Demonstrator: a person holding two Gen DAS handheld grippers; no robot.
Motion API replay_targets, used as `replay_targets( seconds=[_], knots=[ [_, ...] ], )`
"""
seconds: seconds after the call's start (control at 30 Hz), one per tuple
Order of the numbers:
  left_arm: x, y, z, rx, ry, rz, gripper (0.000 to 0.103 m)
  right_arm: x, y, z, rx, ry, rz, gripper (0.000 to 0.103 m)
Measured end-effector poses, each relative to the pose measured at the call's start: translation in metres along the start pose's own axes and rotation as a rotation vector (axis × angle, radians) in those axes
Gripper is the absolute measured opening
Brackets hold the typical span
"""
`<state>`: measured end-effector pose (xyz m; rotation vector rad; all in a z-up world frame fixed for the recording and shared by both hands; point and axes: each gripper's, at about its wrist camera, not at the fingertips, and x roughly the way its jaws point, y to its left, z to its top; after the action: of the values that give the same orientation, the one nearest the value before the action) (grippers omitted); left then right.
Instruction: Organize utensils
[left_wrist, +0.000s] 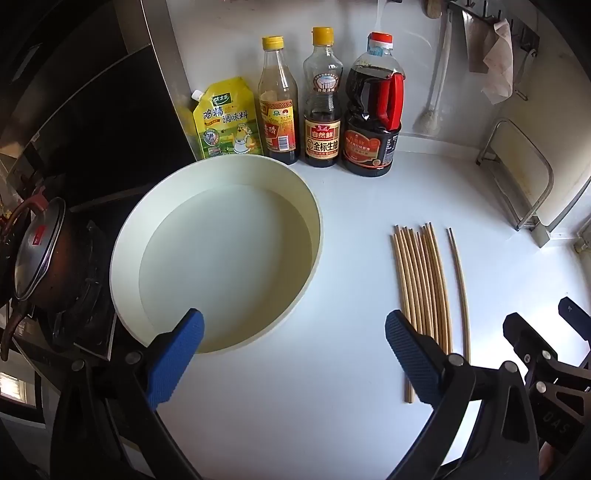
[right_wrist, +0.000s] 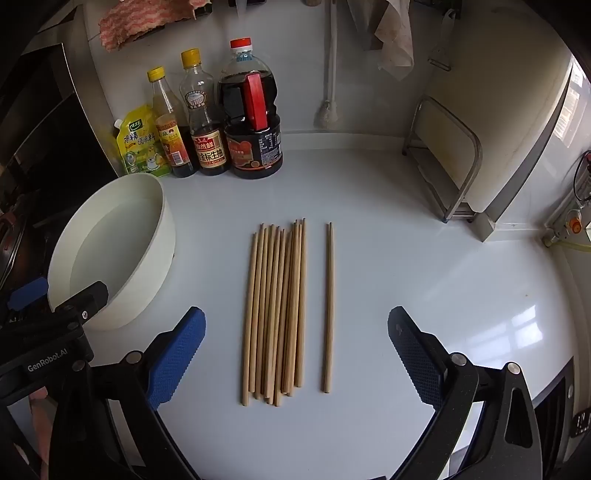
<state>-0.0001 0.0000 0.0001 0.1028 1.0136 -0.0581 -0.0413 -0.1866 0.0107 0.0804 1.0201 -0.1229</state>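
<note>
A bundle of several wooden chopsticks lies lengthwise on the white counter, with a separate pair of chopsticks just to its right. Both also show in the left wrist view, the bundle and the pair. A round cream basin sits to the left; it looks empty and also shows in the right wrist view. My left gripper is open and empty, above the counter between basin and chopsticks. My right gripper is open and empty, above the chopsticks' near ends.
Three sauce bottles and a yellow seasoning pouch stand at the back wall. A stove with a lidded pot lies left of the basin. A metal rack with a board stands at the right. Cloths hang above.
</note>
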Motion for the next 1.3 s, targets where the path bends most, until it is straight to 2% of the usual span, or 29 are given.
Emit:
replay_targets(
  seconds=[0.97,1.0,1.3],
  knots=[
    [-0.001,-0.002,0.0,0.0,0.002,0.008,0.097,-0.003,0.002,0.003,-0.004,-0.009,0.005,0.095],
    [-0.001,-0.002,0.0,0.0,0.002,0.008,0.097,-0.007,-0.003,0.012,-0.005,-0.009,0.005,0.095],
    [-0.002,0.001,0.0,-0.002,-0.001,0.007,0.097,-0.003,0.005,0.005,-0.007,-0.016,0.006,0.095]
  ],
)
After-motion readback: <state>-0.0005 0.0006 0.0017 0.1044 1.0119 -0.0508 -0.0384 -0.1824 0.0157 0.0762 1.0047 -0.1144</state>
